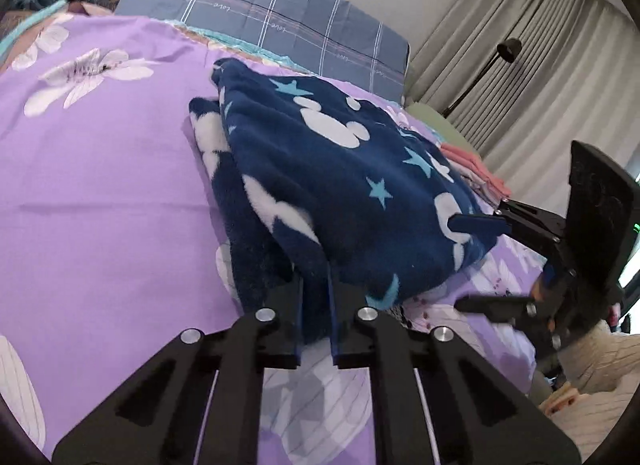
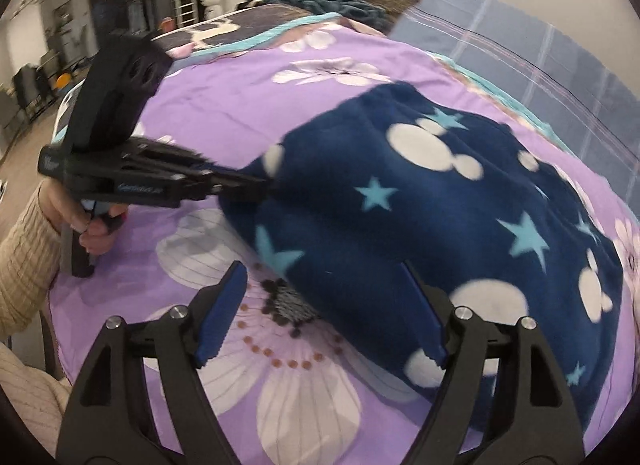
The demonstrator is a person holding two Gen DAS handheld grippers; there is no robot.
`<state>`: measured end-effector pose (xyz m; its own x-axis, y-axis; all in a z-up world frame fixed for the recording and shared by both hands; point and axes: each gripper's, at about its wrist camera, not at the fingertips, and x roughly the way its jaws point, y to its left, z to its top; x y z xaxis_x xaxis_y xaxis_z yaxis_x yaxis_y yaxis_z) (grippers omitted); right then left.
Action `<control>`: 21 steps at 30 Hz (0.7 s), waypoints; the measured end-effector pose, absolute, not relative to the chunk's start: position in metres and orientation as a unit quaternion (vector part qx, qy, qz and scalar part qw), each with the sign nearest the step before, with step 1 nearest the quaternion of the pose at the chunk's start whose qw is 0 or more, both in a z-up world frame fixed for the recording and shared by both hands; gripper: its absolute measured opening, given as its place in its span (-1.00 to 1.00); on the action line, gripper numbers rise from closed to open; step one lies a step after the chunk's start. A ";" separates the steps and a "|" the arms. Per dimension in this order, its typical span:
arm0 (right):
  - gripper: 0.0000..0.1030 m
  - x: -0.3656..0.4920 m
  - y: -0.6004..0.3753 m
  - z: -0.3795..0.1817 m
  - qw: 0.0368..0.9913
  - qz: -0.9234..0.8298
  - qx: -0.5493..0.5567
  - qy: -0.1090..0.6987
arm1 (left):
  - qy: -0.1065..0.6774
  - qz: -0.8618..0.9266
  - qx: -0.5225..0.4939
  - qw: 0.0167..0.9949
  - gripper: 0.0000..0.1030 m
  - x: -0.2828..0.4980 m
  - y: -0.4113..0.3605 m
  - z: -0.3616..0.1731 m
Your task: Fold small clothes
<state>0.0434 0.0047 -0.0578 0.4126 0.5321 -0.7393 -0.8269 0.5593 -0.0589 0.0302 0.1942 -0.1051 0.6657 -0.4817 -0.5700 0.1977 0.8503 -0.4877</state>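
Note:
A navy fleece garment with white mouse heads and light blue stars lies partly folded on the purple bedspread. My left gripper is shut on its near edge and lifts that edge. The garment also shows in the right wrist view, where the left gripper pinches its left corner. My right gripper is open, its jaws spread around the garment's near edge; one finger rests over the fabric, the other hangs above the bedspread. In the left wrist view the right gripper stands at the garment's right corner.
A grey-blue checked pillow lies at the head of the bed. A pile of folded pink clothes sits behind the garment at the right. A floor lamp and curtains stand beyond. A teal knitted cloth lies at the far side.

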 end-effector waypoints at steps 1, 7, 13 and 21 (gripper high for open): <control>0.53 0.044 0.002 -0.057 0.814 0.418 -0.210 0.345 | 0.362 -0.192 -0.206 0.889 -0.84 0.027 0.198 -0.106; 0.56 0.039 0.017 -0.064 0.803 0.432 -0.232 0.340 | 0.351 -0.206 -0.244 0.881 -0.19 0.029 0.208 -0.113; 0.56 0.036 0.022 -0.068 0.804 0.430 -0.227 0.342 | 0.376 -0.209 -0.212 0.878 -0.86 0.045 0.195 -0.109; 0.60 0.025 0.036 -0.076 0.800 0.439 -0.249 0.324 | 0.414 -0.127 -0.160 0.887 -1.00 0.019 0.207 -0.133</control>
<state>0.0249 0.0362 -0.0764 0.4034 0.5413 -0.7378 -0.8646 0.4894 -0.1137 0.0189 0.2068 -0.1329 0.6245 -0.3574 -0.6944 0.0931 0.9169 -0.3882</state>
